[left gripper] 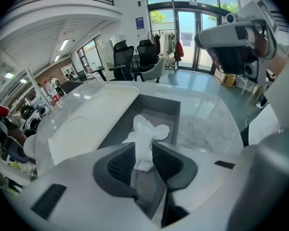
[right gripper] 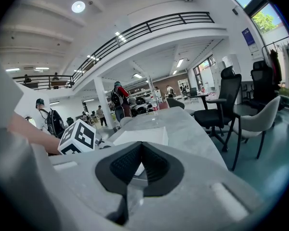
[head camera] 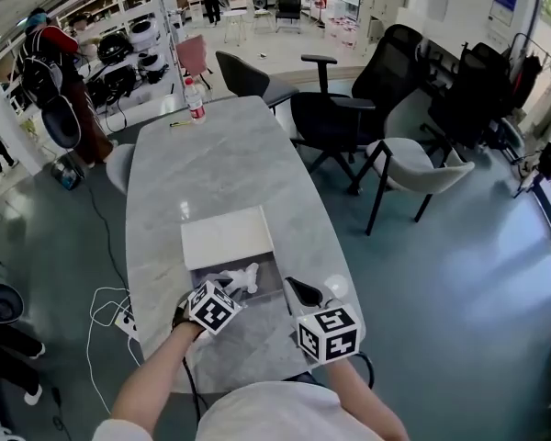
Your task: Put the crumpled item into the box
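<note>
A crumpled white paper (left gripper: 145, 133) is pinched between the jaws of my left gripper (left gripper: 143, 150), which is shut on it. The paper hangs over the grey inside of the open box (left gripper: 160, 110), whose white lid (left gripper: 89, 124) lies flipped back beside it. In the head view the paper (head camera: 242, 277) and my left gripper (head camera: 228, 288) are at the near end of the box (head camera: 268, 281), with the lid (head camera: 227, 236) beyond. My right gripper (head camera: 302, 293) hovers just right of the box, shut with nothing between its jaws (right gripper: 140, 143). The right gripper view shows the lid (right gripper: 143, 136).
The box sits near the front of a long marble table (head camera: 230, 163). A water bottle (head camera: 196, 99) stands at the table's far end. Office chairs (head camera: 342, 108) and a grey chair (head camera: 413, 163) stand to the right. Cables and a power strip (head camera: 113, 312) lie on the floor at left.
</note>
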The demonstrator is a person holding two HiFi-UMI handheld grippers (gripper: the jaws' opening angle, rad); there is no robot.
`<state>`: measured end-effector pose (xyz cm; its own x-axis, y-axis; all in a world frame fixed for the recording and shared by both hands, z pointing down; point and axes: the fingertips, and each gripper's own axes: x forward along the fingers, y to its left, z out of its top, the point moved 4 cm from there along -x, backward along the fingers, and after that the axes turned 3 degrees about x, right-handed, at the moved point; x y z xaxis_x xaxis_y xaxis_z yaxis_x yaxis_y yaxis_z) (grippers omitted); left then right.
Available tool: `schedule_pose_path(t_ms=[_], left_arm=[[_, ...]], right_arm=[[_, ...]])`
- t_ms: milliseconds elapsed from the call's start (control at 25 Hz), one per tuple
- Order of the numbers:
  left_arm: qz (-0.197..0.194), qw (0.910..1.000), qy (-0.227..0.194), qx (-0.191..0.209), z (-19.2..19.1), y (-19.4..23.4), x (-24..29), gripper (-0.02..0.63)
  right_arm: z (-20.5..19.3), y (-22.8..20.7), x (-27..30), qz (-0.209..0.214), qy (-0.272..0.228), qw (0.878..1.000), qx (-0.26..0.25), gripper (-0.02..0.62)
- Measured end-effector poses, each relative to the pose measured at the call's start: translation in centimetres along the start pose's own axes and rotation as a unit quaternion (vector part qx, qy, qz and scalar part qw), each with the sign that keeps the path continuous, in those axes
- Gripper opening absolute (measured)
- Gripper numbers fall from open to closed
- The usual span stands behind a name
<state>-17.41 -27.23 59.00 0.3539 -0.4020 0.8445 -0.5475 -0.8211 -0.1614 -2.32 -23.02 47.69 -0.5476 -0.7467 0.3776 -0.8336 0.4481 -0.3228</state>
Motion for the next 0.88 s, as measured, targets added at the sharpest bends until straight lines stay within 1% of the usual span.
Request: schedule_pose_path(t_ms=[160,280,360,520,600,680,760,880], left_arm=[[0.017,0.9989,-0.025,-0.036,0.2,0.4,-1.8,0.086],[0.035,0.9961,-0.047,-0.065,0.3,1.0,-3.5,0.086],[0.048,0.9927,-0.067,-0.088,0.4,1.3,-4.6,0.086],[0.073,0.9829,-0.107,-0.131,0.1,1.8,-6.5,0.086],[0.080,0.9764,-0.126,-0.157,0.1,1.9,-7.8,0.086],[0.085,0.9674,-0.149,-0.187,0.2,2.0,-9.2,0.086],[0.095,0.9566,-0.176,-0.212,0.6,2.3,-10.7,0.086],[0.119,0.9386,-0.219,-0.239,1.2,2.6,-12.7,0.084]], right_arm=[[0.3,1.0,0.6,0.021,0.004,1.000,-0.012,0.005],[0.8,1.8,1.2,0.037,0.007,0.999,-0.021,0.005],[1.1,2.3,1.6,0.046,0.008,0.999,-0.026,0.005],[1.9,3.1,2.5,0.066,0.006,0.997,-0.037,0.005],[2.3,3.6,2.9,0.073,0.006,0.996,-0.042,0.005],[2.8,3.9,3.1,0.081,0.005,0.996,-0.047,0.005],[3.4,4.3,3.3,0.088,0.003,0.995,-0.051,0.005],[4.1,4.7,3.5,0.097,0.000,0.994,-0.057,0.005]])
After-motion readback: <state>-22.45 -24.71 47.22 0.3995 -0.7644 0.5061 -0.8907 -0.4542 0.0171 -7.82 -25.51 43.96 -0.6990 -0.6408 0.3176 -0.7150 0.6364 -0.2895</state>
